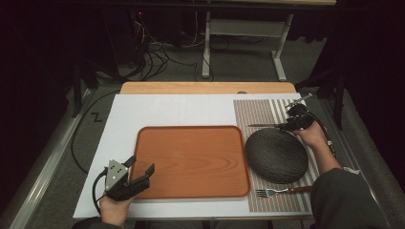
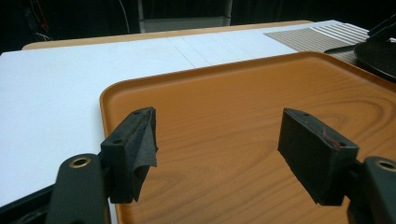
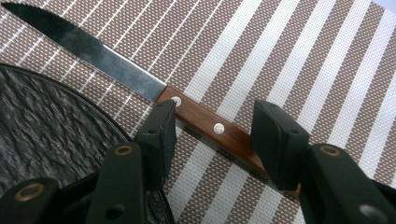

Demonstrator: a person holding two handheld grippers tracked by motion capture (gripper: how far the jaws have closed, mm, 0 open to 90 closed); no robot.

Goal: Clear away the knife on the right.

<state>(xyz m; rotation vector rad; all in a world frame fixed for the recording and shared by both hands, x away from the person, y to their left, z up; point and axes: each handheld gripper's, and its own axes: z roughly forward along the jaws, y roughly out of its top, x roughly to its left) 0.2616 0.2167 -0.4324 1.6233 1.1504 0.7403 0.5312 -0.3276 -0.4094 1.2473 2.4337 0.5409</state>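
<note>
Right tongs [image 3: 212,128], jaws parted, straddle the wooden handle of a serrated knife [image 3: 140,81] lying on the striped placemat [image 3: 299,60] beside the dark plate [image 3: 42,130]. Centre the jaws on the handle before clenching. Left tongs [image 2: 217,144] hang released over the tray [image 2: 243,93].

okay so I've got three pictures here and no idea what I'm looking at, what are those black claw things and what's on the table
A person sits at a table holding a two-jaw hand gripper in each hand. The high view looks down from above; the other two come from cameras riding on each gripper.

On the table lie an orange tray, a striped placemat, a dark plate, a fork and a knife.

The left gripper hangs open over the tray's near corner, holding nothing. The right gripper is open, its jaws on either side of the knife's wooden handle, not yet closed.
</note>
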